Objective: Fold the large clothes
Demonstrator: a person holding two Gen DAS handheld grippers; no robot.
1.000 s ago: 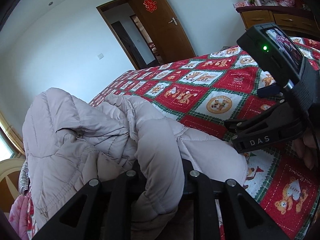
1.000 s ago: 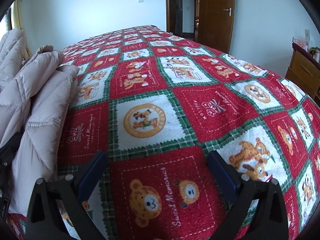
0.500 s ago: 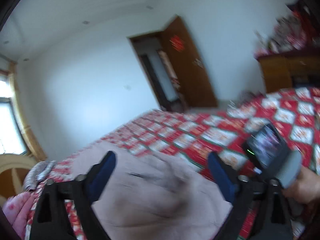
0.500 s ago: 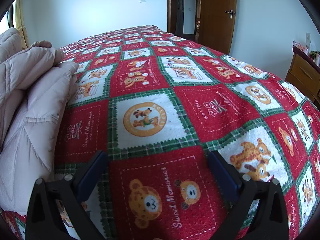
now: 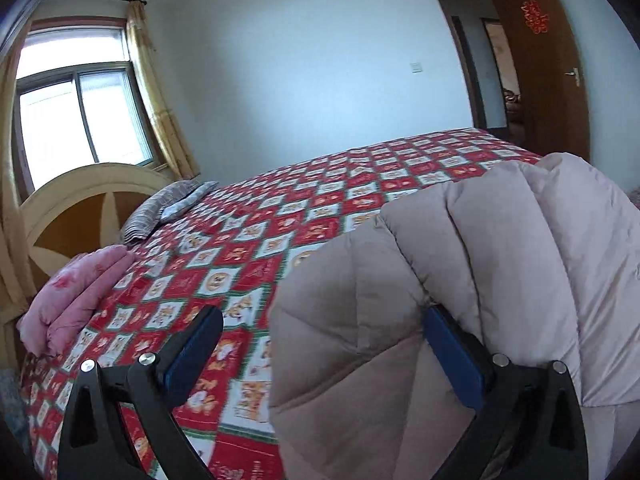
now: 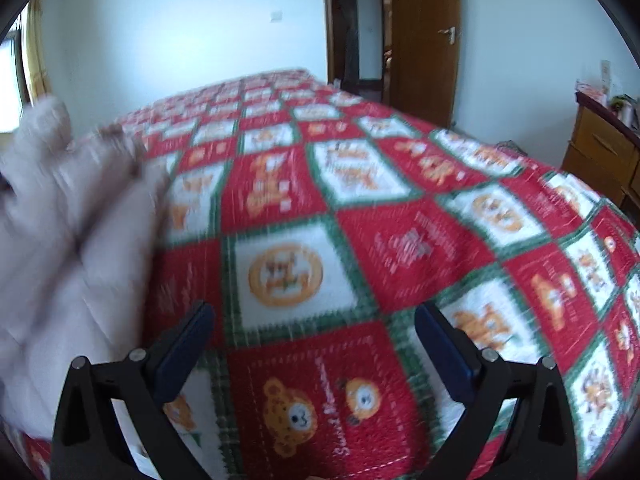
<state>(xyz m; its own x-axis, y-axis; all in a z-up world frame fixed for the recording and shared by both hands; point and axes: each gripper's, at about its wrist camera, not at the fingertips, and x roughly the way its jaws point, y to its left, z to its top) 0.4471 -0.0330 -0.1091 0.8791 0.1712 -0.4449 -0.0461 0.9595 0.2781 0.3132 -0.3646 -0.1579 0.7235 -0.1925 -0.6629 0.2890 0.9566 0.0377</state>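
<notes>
My left claw [image 5: 320, 344] spread wide, jaws just opened, puffy beige jacket [image 5: 480, 280] bunched between them against the right pad, resting on the red patchwork bed [image 5: 280, 216], my right claw [image 6: 316, 344] wide, empty above bedspread, jacket at its left

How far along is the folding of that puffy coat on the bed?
Done: the pale pink padded coat lies bunched in a thick bundle on the bedspread. In hand: nothing; the left gripper and right gripper both stand open. Left: probably tidying the bundle.
</notes>
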